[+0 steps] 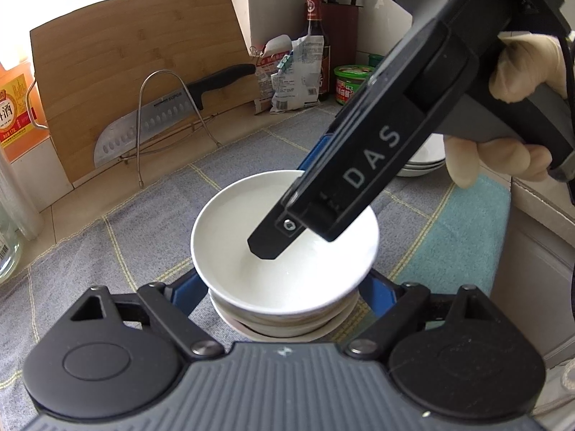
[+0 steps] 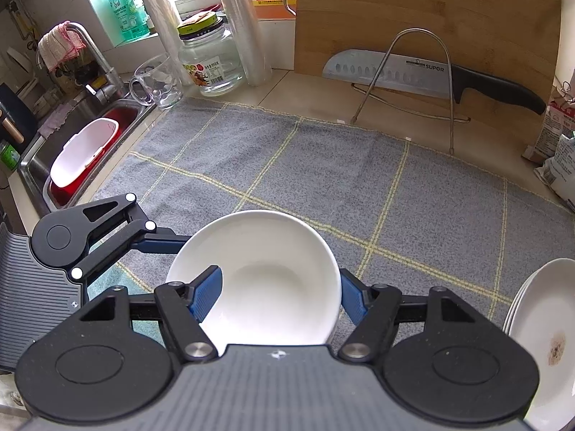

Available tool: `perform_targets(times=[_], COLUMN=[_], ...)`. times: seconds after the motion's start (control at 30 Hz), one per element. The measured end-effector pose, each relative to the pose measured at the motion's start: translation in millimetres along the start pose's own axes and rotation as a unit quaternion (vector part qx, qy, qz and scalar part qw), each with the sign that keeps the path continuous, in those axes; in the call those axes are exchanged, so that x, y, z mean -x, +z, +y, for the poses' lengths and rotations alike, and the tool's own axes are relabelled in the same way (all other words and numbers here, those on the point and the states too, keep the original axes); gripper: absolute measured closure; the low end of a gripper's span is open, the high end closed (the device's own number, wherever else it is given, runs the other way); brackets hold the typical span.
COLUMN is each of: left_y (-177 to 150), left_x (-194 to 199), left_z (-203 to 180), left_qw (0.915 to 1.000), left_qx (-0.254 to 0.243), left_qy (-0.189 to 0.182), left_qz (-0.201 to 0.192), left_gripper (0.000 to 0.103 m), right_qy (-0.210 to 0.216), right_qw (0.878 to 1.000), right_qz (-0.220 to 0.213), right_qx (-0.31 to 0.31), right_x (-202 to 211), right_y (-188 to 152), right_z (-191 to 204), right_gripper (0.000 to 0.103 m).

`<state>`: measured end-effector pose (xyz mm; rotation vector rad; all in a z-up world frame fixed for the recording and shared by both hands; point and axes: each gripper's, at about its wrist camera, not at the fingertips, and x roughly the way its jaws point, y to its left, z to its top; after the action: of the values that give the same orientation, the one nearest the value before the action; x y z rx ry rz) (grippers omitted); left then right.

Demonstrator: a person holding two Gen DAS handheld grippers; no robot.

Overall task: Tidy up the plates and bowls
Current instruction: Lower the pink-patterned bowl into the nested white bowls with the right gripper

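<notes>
Your right claw (image 2: 278, 294) is clamped on the rim of a white bowl (image 2: 273, 280): its left blue ribbed finger (image 2: 205, 296) lies inside the bowl against the wall, and the other finger sits outside the right rim, so the bowl hangs directly ahead of that claw, tilted toward its camera. Your left claw (image 1: 284, 298) stands apart, its blue fingers on either side of a stack of white bowls (image 1: 284, 318) without visibly pressing on them; the held bowl sits right on top of that stack, between your left fingers and just in front of them. The bowls are smooth, glossy, round ceramic with plain walls. Beneath them lies a grey woven cloth (image 2: 287, 165) with thin yellow grid lines, spread over the surface. To the right of your right claw rests a stack of shallow white plates (image 2: 539, 323), the top one bearing a brown stain. Beyond both claws, a bamboo cutting board (image 2: 413, 10) leans upright behind a wire rack (image 2: 413, 72) holding a dimpled steel cleaver (image 2: 395, 72) with a black handle.
</notes>
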<state>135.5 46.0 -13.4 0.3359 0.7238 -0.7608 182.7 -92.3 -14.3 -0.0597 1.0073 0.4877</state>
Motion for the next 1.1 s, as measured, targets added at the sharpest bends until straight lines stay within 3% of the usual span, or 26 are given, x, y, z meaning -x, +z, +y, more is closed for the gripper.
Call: perform_targets(times=[0.9,1.0,1.1], left_y=[-1.2,-1.3,-0.5], left_x=[-3.0,-2.9,-2.1], left_z=[3.8,3.5,2.7], left_qw=[1.0,0.9999,0.9999], left_qx=[0.002,0.002,0.002], left_qy=[-0.009,-0.01,-0.008], left_qz=[-0.001,-0.002,-0.006], left_gripper=[0.01,0.01,0.008], right_qy=[-0.005,-0.003,0.0], right_qw=[1.0,1.0,1.0], right_qz=[0.002,0.002,0.0], right_qx=[0.002,0.0,0.0], right_x=[-6.6,-7.5,-8.4], right_y=[-3.2,-3.7,-4.4], right_z=[1.1,1.5,2.4], right_gripper=[0.023,0.021,0.011])
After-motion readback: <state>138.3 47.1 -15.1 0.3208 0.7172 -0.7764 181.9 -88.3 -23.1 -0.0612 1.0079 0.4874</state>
